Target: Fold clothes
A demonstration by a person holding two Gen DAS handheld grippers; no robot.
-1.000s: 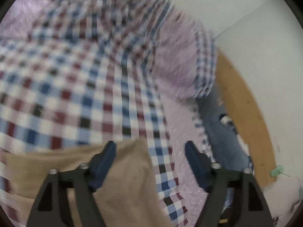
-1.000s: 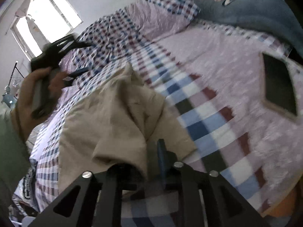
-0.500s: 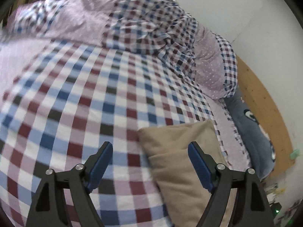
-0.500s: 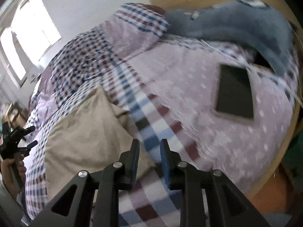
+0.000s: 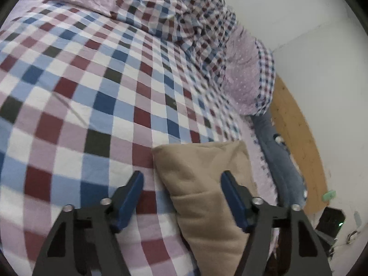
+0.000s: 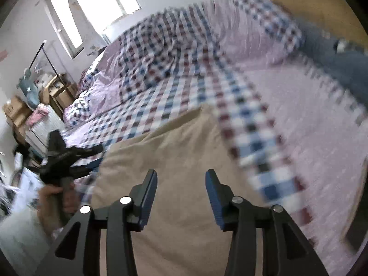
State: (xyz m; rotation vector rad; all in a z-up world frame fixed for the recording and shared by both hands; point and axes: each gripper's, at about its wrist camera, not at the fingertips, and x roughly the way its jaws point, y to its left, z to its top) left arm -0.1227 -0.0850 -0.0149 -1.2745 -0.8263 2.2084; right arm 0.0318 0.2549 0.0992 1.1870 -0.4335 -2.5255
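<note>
I see the tan garment lying folded on the checked bedspread, near the bed's right edge. My left gripper hangs released over its left edge. My right gripper hangs released over the cloth, gripping nothing.
</note>
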